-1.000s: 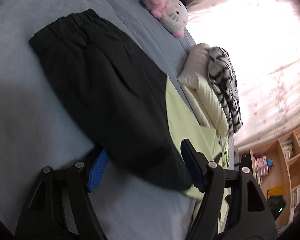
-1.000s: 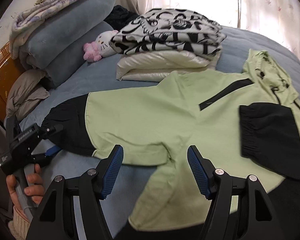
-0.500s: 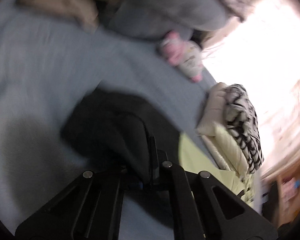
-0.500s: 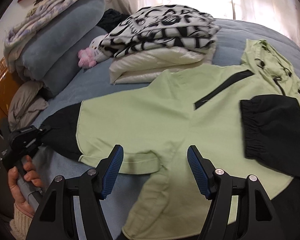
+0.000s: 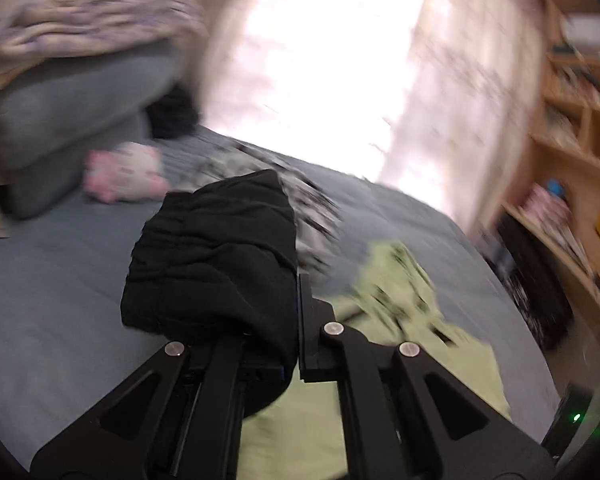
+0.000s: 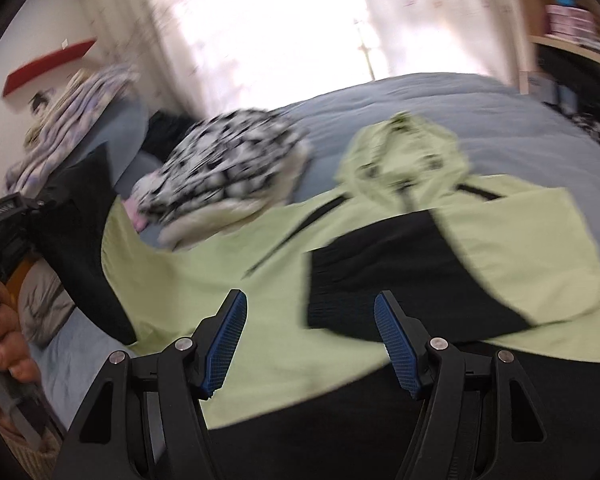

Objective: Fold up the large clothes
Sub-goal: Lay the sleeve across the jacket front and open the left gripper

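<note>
A light green hooded jacket (image 6: 188,272) with black sleeves lies spread on the blue-grey bed (image 6: 440,100). My left gripper (image 5: 296,320) is shut on the black cuff of one sleeve (image 5: 216,252), which bunches over its fingers and hangs lifted above the bed. In the right wrist view that lifted sleeve (image 6: 88,248) rises at the left, held by the left gripper (image 6: 4,220) in a person's hand (image 6: 8,344). The other black sleeve (image 6: 380,276) lies folded across the jacket's chest. My right gripper (image 6: 310,340) hovers open just above the jacket, nothing between its fingers. Both views are motion-blurred.
A folded stack, black-and-white patterned on cream (image 6: 228,184), sits beside the jacket's shoulder. A pink and white plush toy (image 5: 124,176) and piled grey bedding (image 5: 72,112) lie at the bed's head. A wooden bookshelf (image 5: 572,128) stands to the right, a bright curtained window (image 5: 340,60) behind.
My left gripper shut on the black sleeve cuff and swung it up off the bed, rolling as it rose. My right gripper moved across the jacket toward the folded sleeve, staying open.
</note>
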{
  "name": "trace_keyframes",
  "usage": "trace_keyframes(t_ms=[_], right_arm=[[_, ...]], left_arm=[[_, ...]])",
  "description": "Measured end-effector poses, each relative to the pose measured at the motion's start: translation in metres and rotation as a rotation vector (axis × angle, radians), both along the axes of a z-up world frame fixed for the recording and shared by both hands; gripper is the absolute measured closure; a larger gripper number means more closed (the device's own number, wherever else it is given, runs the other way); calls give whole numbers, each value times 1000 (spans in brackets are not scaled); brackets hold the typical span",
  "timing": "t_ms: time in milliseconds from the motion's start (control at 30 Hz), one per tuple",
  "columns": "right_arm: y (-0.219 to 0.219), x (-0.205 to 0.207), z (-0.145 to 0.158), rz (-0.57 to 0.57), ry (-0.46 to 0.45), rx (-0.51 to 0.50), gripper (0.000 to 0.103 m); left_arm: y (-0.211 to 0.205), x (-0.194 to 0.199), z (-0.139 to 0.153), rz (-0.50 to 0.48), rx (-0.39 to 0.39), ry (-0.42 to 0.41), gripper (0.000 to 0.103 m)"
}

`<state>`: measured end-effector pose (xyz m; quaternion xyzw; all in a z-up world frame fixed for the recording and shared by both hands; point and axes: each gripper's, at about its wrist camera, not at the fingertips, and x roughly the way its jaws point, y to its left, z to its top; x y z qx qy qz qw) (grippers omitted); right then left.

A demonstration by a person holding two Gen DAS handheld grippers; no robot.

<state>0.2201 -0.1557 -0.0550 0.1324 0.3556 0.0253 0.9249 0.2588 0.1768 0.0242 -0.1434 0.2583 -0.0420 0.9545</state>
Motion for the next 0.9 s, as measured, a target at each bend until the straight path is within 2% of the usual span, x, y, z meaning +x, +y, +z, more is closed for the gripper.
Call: trace_keyframes(t_ms=[67,100,167,233,300,333,400,500,633,733,833,900], right_arm=[[-39,-16,-1,-60,10,8,35],[-54,-21,-3,-83,19,12,35],[-89,-38,-9,-127,39,21,35],[-117,-50,-16,-161,61,27,35],[-138,-61,-21,-178,71,44,35],[-149,-66,-23,-185,73,55,35],[-162,-75,-27,-187,71,68,35],[-172,-80,-30,-170,65,90,35],[-159,-75,-27,-122,54,101,35],[-143,-69,-25,-83,56,95,35],[-128,-64,-26,-41,73,92,35],[-119,-63,-26,-6,87,102,35]], left_arm=[[-45,14,-18,-70,18,57,102],[-77,22,-36,-123,36,109,102],[-116,30,-65,-202,60,177,101],[-161,37,-106,-302,100,288,97],[-189,35,-138,-358,124,383,83],[-197,31,-149,-375,131,415,79],[-203,17,-162,-397,129,433,61],[-203,0,-158,-454,68,433,39],[-189,-20,-137,-463,2,412,37],[-162,-39,-120,-446,-68,396,36],[-138,-60,-108,-444,-155,391,27],[-129,-68,-112,-449,-180,396,23]])
